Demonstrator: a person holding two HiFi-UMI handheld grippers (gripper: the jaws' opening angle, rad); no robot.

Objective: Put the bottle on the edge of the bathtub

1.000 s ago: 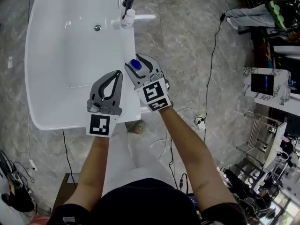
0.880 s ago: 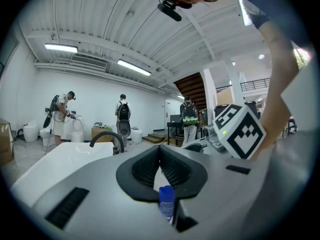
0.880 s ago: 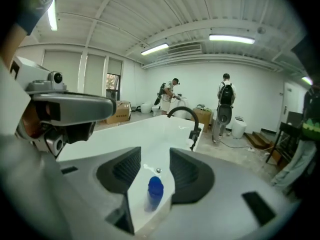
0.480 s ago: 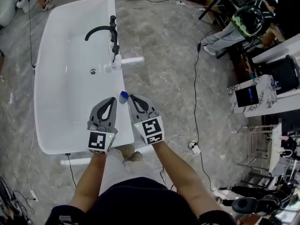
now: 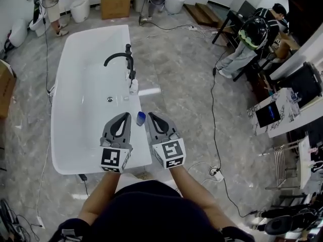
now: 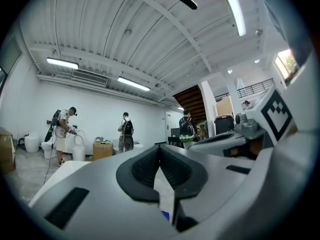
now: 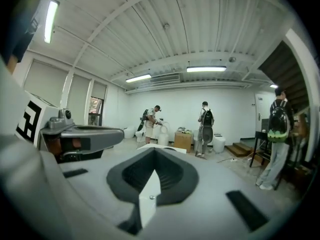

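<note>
My left gripper (image 5: 123,117) and right gripper (image 5: 151,116) are both clenched on nothing, side by side over the near end of the bathtub (image 5: 75,110). The blue-capped bottle (image 5: 141,118) stands by itself on the bathtub's right long edge, toward the near corner. It shows between my two gripper tips, nearer me than the black faucet (image 5: 121,60).

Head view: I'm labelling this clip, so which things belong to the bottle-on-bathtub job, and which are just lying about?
Job: bottle, standing on the edge of the bathtub; left gripper and right gripper, both shut and empty.
Lying about: faucet; cardboard box; power strip on the floor.
</note>
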